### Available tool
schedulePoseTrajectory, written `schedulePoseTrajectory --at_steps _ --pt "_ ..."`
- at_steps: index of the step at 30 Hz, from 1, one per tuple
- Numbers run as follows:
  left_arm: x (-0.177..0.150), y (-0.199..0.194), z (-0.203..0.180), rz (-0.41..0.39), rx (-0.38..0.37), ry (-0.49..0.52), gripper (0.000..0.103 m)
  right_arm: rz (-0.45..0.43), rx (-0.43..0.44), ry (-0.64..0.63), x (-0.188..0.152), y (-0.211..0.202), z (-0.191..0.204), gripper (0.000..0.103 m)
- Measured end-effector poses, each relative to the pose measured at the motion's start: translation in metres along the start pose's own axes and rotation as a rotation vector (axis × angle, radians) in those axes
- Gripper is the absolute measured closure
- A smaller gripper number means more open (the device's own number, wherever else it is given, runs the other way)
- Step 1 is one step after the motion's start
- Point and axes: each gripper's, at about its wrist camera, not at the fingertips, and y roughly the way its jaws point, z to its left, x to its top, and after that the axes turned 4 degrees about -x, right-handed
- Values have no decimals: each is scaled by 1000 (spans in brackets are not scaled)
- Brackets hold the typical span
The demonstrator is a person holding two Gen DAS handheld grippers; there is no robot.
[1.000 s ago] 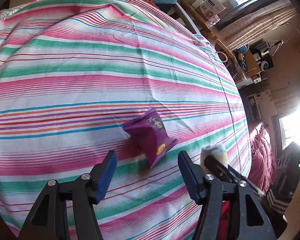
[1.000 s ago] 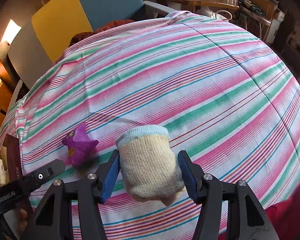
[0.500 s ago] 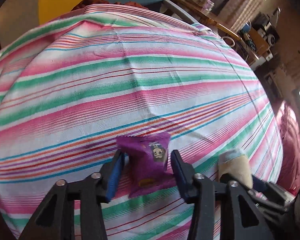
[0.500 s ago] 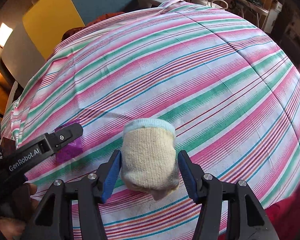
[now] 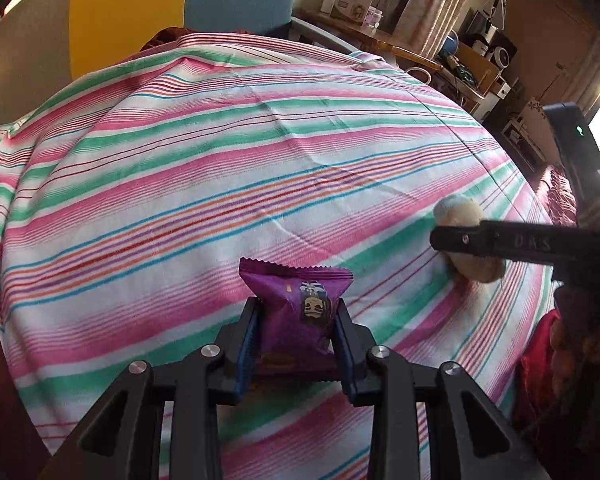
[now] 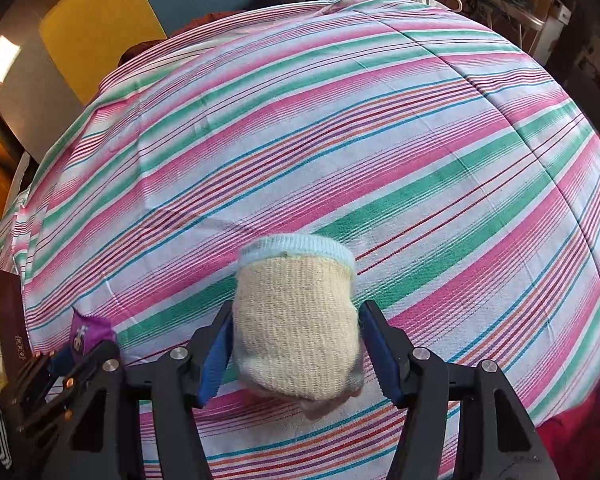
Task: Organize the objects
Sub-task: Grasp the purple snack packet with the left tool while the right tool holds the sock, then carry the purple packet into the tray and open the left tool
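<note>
My left gripper (image 5: 296,320) is shut on a purple snack packet (image 5: 296,304), held just above the striped bedsheet (image 5: 220,168). My right gripper (image 6: 296,324) is shut on a cream rolled sock with a pale blue cuff (image 6: 296,320), also just over the sheet. In the left wrist view the sock (image 5: 466,216) and the right gripper's finger (image 5: 500,242) show at the right. In the right wrist view the packet (image 6: 90,330) and the left gripper show at the lower left.
Yellow and blue cushions (image 5: 180,8) stand at the far end of the bed. A wooden desk with boxes and clutter (image 5: 400,40) runs along the far right. A red cloth (image 5: 536,360) lies at the bed's right edge.
My left gripper has closed on the purple packet, lifted it and turned toward the head of the bed. My right gripper still holds the sock in about the same place.
</note>
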Motion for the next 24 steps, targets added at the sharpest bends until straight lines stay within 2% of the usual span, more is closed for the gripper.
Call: schedulePoseTrajectory --at_steps 4,6,11,12,14,15,16,18,22,24 --pt "-19 -13 5 -23 -6 -2 69 8 22 -24 -1 4 6 19" --pt "-23 -15 6 -30 -15 -1 69 13 14 -31 -2 5 9 16" --pt "-29 -20 7 -34 -13 1 69 10 26 11 0 4 2 16" --pt "-30 -20 7 -35 -12 1 69 7 18 5 -1 4 3 16" --pt "-33 -24 6 -33 -5 3 69 -6 -14 6 -3 2 3 25" --pt "-35 -27 6 -35 -3 3 69 -20 -45 8 -4 0 1 39" --pt "-38 -30 7 -38 -5 1 69 -33 -63 10 -4 -2 -1 48" --pt "-44 -39 8 -49 -16 0 69 -40 -61 11 -3 -3 -2 49" --pt "-55 -73 14 -97 -40 -3 69 -57 -135 -82 -6 -1 10 49" --pt "-56 -95 21 -137 -43 -15 69 -59 -138 -89 -6 -2 10 49"
